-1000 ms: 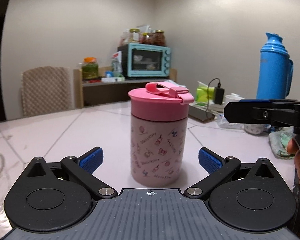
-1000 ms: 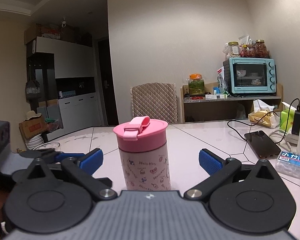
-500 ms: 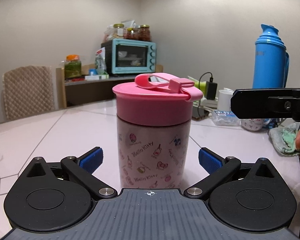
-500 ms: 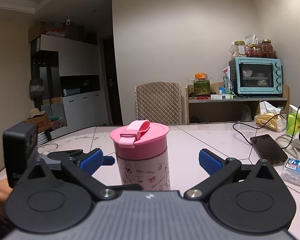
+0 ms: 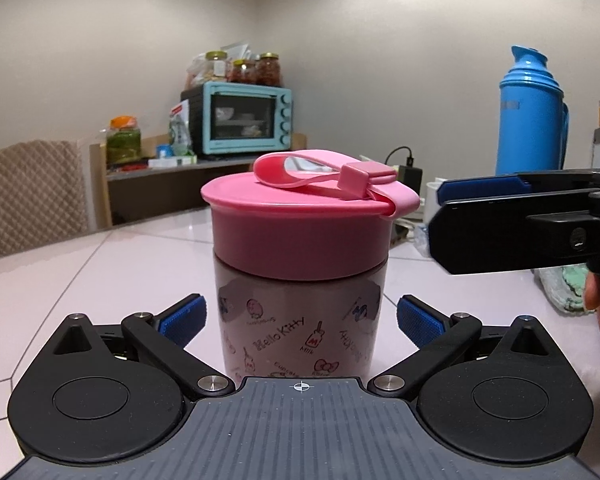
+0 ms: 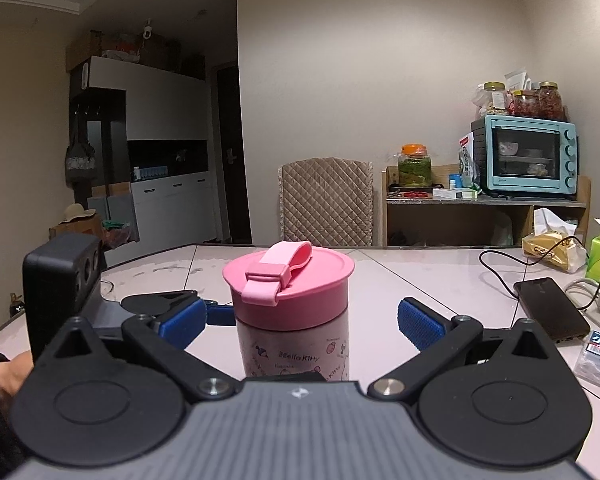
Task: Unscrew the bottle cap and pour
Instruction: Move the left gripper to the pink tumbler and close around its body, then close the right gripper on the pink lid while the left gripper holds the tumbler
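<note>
bottle: squat pink cartoon-print bottle (image 5: 300, 320) upright on the white tiled table (image 5: 100, 264), near the blue thermos (image 5: 530, 120)
cap: pink strap-top screw cap (image 5: 306, 220) on tight, nothing poured
left gripper (image 5: 300, 316): spread wide, flanking the bottle, not touching
right gripper (image 6: 300, 320): also spread, level with the cap
left to do: basically everything

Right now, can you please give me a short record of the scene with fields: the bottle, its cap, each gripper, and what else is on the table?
bottle: pink bottle with cartoon print, upright on the white table
cap: pink cap on the bottle, strap folded over its top
left gripper: left gripper open, fingers on either side of the bottle body, not touching
right gripper: right gripper open, level with the cap
other things: black phone, blue thermos
</note>
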`<state>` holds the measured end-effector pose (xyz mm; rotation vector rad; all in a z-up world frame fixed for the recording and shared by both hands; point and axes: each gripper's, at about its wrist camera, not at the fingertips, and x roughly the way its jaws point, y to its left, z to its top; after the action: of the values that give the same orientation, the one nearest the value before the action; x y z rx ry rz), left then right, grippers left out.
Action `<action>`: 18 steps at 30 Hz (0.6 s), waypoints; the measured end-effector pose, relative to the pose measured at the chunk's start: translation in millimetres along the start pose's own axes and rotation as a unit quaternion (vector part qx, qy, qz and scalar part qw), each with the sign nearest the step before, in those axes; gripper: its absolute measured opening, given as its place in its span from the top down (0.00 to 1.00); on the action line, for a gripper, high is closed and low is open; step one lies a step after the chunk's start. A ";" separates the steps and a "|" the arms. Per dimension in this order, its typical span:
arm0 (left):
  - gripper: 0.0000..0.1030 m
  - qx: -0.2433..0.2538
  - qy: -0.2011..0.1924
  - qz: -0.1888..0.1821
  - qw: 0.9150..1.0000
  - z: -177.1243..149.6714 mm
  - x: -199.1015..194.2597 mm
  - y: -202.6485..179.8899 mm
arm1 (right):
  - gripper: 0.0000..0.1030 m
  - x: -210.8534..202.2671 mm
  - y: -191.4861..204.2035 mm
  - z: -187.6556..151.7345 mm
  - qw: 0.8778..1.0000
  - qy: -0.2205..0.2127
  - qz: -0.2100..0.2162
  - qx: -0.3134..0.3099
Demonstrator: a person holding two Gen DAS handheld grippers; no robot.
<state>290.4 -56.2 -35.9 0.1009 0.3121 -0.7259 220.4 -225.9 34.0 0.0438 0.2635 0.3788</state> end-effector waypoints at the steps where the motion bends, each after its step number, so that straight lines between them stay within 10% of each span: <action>1: 0.00 -0.001 -0.001 -0.002 1.000 0.0 0.3 1.0 | 0.00 1.5 0.1 -0.1 1.000 0.001 0.000 0.000; 18: 0.12 0.009 -0.002 -0.016 1.000 4.0 7.3 9.1 | 0.00 25.6 -1.2 1.8 1.000 0.010 0.010 0.004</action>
<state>302.6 -54.8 -34.6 0.1118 0.3045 -0.7598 244.2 -217.4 29.4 0.0511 0.2853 0.3983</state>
